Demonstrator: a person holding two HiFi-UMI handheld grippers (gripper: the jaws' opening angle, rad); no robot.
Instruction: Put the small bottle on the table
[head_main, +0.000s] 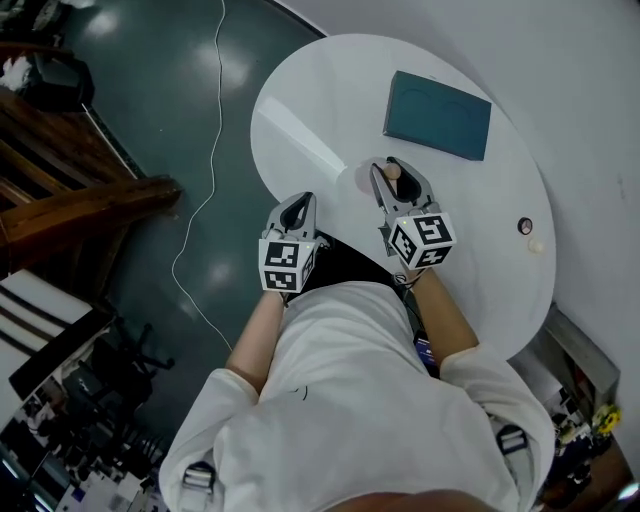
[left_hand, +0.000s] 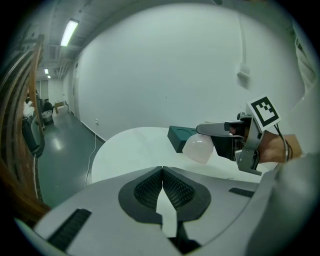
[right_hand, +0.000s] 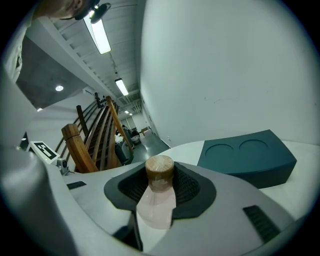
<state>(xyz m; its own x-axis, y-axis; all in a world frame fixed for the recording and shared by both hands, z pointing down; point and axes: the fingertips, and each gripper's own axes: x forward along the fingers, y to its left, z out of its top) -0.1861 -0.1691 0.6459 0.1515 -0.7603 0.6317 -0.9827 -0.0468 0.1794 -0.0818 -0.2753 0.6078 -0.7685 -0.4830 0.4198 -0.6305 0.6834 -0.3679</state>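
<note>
Bottle (right_hand: 157, 202), gripped at its neck by right gripper (head_main: 390, 178) jaws over surface (head_main: 320, 100) near box (head_main: 438, 115), may tip and roll if released tilted; left gripper (left_hand: 162, 181) jaws sit closed together, empty.

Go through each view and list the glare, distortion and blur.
Head view: a glare streak crosses the white table; the floor shows bright reflections. Left gripper view: fisheye bends the wall, corners go black, the small bottle looks washed out. Right gripper view: the ceiling light is blown out; the bottle's body sits soft between the fingers.
</note>
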